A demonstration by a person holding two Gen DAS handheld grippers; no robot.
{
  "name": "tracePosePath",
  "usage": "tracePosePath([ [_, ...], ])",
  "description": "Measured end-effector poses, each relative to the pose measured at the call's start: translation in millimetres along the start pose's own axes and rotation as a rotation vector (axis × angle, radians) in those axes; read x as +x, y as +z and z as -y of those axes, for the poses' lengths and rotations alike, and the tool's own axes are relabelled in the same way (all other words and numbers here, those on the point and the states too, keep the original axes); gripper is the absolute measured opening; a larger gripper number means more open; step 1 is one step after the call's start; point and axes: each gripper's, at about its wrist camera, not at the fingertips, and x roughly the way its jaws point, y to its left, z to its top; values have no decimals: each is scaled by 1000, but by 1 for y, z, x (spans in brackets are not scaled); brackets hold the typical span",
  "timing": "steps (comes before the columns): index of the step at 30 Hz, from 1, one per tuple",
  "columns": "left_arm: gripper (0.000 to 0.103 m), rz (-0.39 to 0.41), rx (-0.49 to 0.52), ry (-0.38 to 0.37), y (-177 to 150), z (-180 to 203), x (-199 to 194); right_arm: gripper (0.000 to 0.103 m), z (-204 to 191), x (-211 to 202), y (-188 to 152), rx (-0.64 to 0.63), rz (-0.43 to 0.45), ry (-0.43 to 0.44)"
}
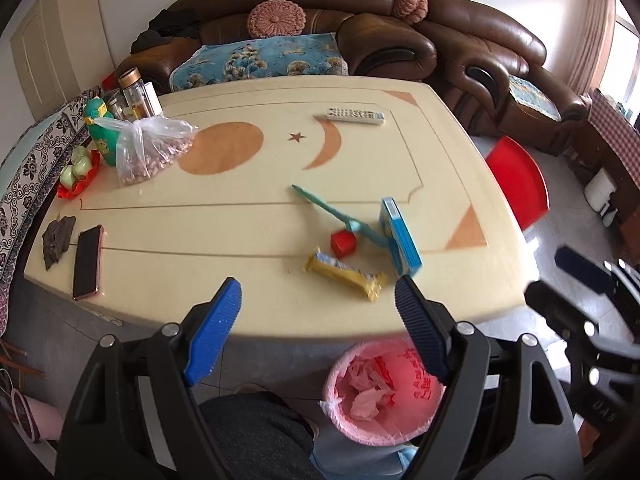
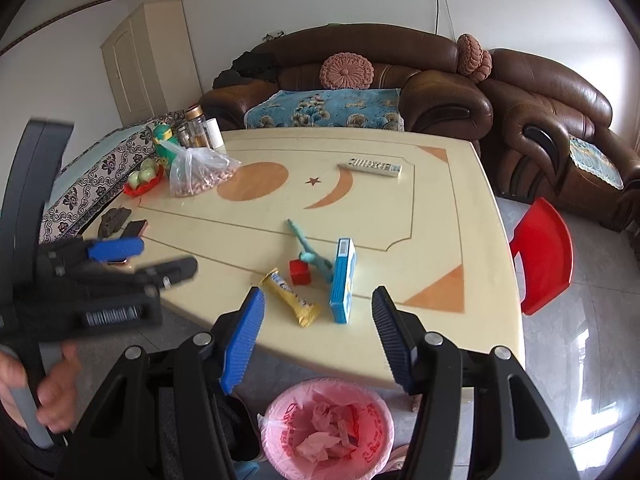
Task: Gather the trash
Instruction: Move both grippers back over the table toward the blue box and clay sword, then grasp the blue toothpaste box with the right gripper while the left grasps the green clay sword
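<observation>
Both grippers are hanging above the near edge of the cream table (image 1: pixel 240 240), tilted down toward it, and neither one is carrying anything. The left gripper (image 1: pixel 318 312) is sitting with its blue pads wide apart and only the table edge showing between them. The right gripper (image 2: pixel 318 328) is standing open too, a bit narrower, nothing between its pads either. The stuff to pick up is lying in a little cluster on the near right part of the table: a yellow snack wrapper (image 1: pixel 346 274) closest to the edge, a small red cube (image 1: pixel 343 243) just behind it, a teal plastic tool (image 1: pixel 332 212) running diagonally behind the cube, and a blue box (image 1: pixel 400 236) standing on its edge at the right end of that tool. The pink-lined trash bin (image 2: pixel 328 420) is sitting on the floor right below the table edge, with crumpled paper already inside. Further back there's a remote (image 1: pixel 354 115), a bag of nuts (image 1: pixel 150 152) and a phone (image 1: pixel 87 262) on the left side.
</observation>
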Motion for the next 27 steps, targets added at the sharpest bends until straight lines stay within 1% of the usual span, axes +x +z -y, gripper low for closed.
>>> tracePosePath([
  [3,77,-9,-9,2,15,-3,9,55,3,7,6,3,-5,-2],
  [7,77,-33,-12,-4,26,-4,25,55,7,22,13,3,-18,-9],
  [12,77,-78,-18,-12,37,-6,56,55,11,44,18,12,-39,-16],
  [18,77,-155,-62,-58,54,-13,106,55,23,81,14,29,-98,-13],
  [23,77,-205,-93,-89,70,-15,146,55,33,112,11,45,-145,-6],
  [27,77,-246,-123,-129,79,-17,179,55,37,139,9,45,-187,-6],
])
